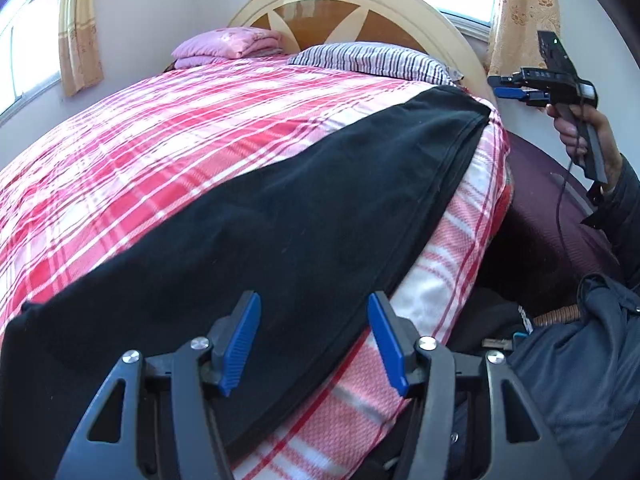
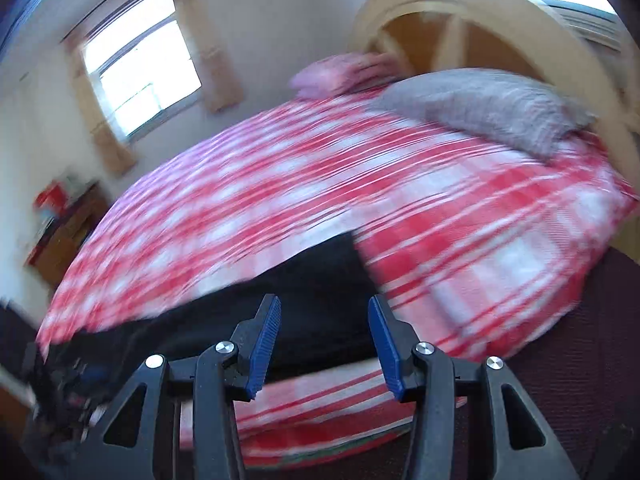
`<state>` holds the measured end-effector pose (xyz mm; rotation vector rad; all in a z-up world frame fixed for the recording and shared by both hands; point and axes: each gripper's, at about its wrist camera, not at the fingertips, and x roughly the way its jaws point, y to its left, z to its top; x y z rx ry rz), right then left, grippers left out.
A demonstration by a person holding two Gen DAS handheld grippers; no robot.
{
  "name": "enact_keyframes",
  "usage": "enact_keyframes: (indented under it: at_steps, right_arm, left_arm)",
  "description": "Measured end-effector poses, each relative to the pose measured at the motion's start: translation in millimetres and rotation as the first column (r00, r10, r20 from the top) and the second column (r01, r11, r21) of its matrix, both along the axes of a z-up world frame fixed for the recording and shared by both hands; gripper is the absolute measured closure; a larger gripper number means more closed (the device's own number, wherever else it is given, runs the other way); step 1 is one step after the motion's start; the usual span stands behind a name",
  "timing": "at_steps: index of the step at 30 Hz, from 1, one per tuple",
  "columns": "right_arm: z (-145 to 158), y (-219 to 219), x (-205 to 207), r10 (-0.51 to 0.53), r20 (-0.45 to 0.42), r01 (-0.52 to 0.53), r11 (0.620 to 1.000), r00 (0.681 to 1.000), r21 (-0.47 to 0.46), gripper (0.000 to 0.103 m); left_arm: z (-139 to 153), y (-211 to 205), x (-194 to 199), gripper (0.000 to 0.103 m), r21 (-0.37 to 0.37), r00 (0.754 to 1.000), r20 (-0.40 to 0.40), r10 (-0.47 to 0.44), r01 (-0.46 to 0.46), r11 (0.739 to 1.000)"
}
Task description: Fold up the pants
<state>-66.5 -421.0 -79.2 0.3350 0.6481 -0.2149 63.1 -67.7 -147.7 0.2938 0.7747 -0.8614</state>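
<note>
Black pants (image 1: 280, 220) lie stretched out in a long strip along the near edge of the bed, on a red and white plaid sheet (image 1: 160, 140). My left gripper (image 1: 314, 304) hovers open over the pants' near end, with nothing pinched between its blue pads. A hand holds my right gripper (image 1: 505, 87) in the air past the pants' far end, near the headboard. In the blurred right wrist view, the right gripper (image 2: 323, 304) is open and empty, with the far end of the pants (image 2: 320, 280) below it.
A striped pillow (image 1: 372, 60) and a folded pink blanket (image 1: 228, 46) lie at the wooden headboard (image 1: 332, 0). A dark maroon surface (image 1: 560, 208) borders the bed on the right. The person's dark jacket (image 1: 580, 360) fills the lower right.
</note>
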Motion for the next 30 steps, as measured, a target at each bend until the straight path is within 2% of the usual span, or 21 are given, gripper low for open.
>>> enact_keyframes:
  at_steps: [1, 3, 6, 8, 12, 13, 14, 16, 17, 18, 20, 26, 30]
  right_arm:
    - [-3, 16, 6, 0.056, -0.019, -0.056, 0.998, 0.998, -0.025, 0.055]
    - [-14, 54, 19, 0.166, -0.081, -0.176, 0.974, 0.983, -0.143, 0.055]
    - [-38, 103, 35, 0.248, -0.207, -0.306, 0.893, 0.946, -0.33, 0.055]
    - [-48, 114, 41, 0.264, -0.243, -0.339, 0.871, 0.933, -0.356, 0.055]
    - [-58, 118, 51, 0.232, -0.262, -0.328, 0.845, 0.937, -0.423, 0.057]
    - [-61, 118, 53, 0.226, -0.267, -0.326, 0.839, 0.937, -0.435, 0.06]
    - [-62, 117, 54, 0.227, -0.27, -0.33, 0.832, 0.936, -0.446, 0.068]
    - [-64, 123, 55, 0.23, -0.277, -0.342, 0.806, 0.933, -0.483, 0.074]
    - [-64, 124, 54, 0.235, -0.276, -0.347, 0.799, 0.932, -0.491, 0.085]
    - [-63, 124, 53, 0.24, -0.275, -0.35, 0.8, 0.931, -0.488, 0.098]
    - [-59, 124, 51, 0.24, -0.264, -0.343, 0.809, 0.934, -0.477, 0.101]
    - [-38, 122, 39, 0.257, -0.214, -0.328, 0.831, 0.943, -0.448, 0.102]
    - [-40, 125, 33, 0.261, -0.231, -0.341, 0.826, 0.937, -0.449, 0.102]
  left_arm:
    - [-1, -2, -1, 0.044, 0.002, 1.0, 0.002, -0.004, 0.004, 1.0]
    - [-3, -2, -2, 0.044, 0.007, 1.0, -0.001, -0.006, 0.006, 1.0]
    - [-7, 1, 0, 0.044, 0.008, 1.0, -0.016, 0.01, -0.01, 1.0]
    - [-8, 6, 4, 0.044, -0.004, 0.999, -0.032, 0.033, -0.034, 0.999]
    - [-9, 15, 14, 0.044, -0.045, 0.994, -0.079, 0.072, -0.076, 0.996]
    - [-10, 16, 15, 0.044, -0.047, 0.993, -0.084, 0.081, -0.085, 0.995]
    - [-11, 17, 15, 0.044, -0.048, 0.992, -0.088, 0.087, -0.092, 0.995]
    - [-11, 19, 16, 0.044, -0.052, 0.991, -0.095, 0.092, -0.098, 0.994]
    - [-11, 19, 16, 0.044, -0.055, 0.991, -0.099, 0.094, -0.1, 0.993]
    - [-11, 20, 16, 0.044, -0.057, 0.99, -0.101, 0.095, -0.101, 0.993]
    - [-10, 20, 15, 0.044, -0.056, 0.99, -0.101, 0.096, -0.102, 0.993]
    - [-8, 27, 17, 0.044, -0.064, 0.989, -0.106, 0.107, -0.114, 0.991]
    - [-8, 32, 18, 0.044, -0.067, 0.987, -0.111, 0.115, -0.123, 0.99]
